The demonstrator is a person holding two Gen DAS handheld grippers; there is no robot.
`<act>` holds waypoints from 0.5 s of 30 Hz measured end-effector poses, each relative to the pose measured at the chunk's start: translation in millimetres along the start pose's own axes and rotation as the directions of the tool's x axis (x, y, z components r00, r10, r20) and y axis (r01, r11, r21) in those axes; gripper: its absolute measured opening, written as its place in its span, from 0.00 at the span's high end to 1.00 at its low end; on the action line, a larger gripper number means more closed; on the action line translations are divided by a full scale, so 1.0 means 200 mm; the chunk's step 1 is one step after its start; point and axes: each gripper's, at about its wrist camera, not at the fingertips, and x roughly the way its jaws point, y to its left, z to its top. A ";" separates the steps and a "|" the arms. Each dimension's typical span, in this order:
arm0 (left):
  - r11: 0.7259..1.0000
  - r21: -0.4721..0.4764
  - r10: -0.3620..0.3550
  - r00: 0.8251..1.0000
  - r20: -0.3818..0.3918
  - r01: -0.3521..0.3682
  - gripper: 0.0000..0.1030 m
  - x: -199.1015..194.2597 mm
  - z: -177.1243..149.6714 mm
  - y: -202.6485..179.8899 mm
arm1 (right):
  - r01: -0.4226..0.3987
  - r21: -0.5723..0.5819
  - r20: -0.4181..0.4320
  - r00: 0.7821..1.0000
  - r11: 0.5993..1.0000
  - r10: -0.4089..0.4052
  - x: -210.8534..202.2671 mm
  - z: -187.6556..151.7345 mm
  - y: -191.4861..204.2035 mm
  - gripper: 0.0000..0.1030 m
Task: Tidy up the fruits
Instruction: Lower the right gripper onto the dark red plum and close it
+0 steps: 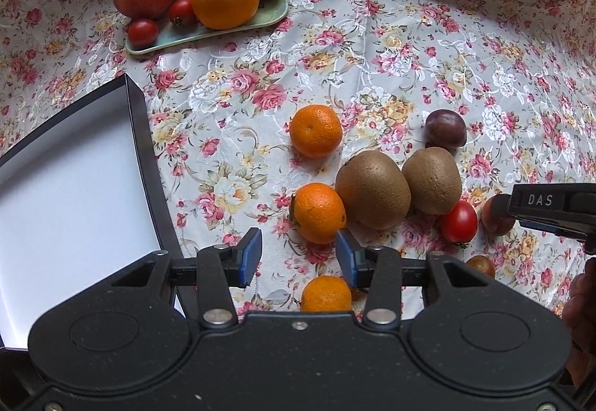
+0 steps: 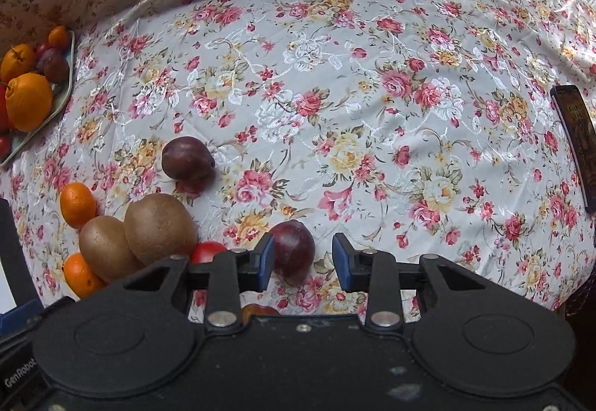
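My left gripper point(image 1: 299, 254) points down at the floral cloth, open, with a mandarin point(image 1: 318, 211) just beyond its blue fingertips and another mandarin point(image 1: 326, 293) lying below between the fingers. Two kiwis point(image 1: 372, 189) touch that first mandarin on its right. My right gripper point(image 2: 303, 258) is open around a dark red plum point(image 2: 294, 250); the left pad sits against the plum and a gap shows at the right pad. In the left wrist view this gripper point(image 1: 551, 209) hangs over that plum point(image 1: 497, 219). A red tomato point(image 2: 208, 250) lies just to the left of it.
A green tray point(image 1: 208, 34) at the back left holds an apple, oranges, tomatoes and plums. A white box with a dark rim point(image 1: 149, 157) stands at the left. A further mandarin point(image 1: 316, 129) and plum point(image 1: 445, 129) lie on the cloth. A dark flat object point(image 2: 575, 146) lies far right.
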 end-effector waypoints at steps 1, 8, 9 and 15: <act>1.000 -0.003 -0.002 1.000 -0.005 0.002 0.50 0.01 0.00 0.01 | -0.018 0.010 -0.004 1.000 1.000 0.018 0.01 0.01 0.00 0.67; 0.999 -0.054 -0.007 0.999 -0.032 0.006 0.50 0.06 0.02 0.06 | -0.044 0.053 -0.024 0.999 0.998 0.045 0.06 0.03 0.01 0.67; 0.998 -0.062 -0.009 0.999 -0.036 0.006 0.50 0.07 0.02 0.07 | -0.039 0.053 -0.024 0.999 0.998 0.041 0.07 0.02 0.02 0.67; 0.998 -0.069 -0.016 0.999 -0.043 0.013 0.50 0.08 0.02 0.05 | -0.016 0.048 0.007 1.000 0.999 0.016 0.08 0.01 0.05 0.67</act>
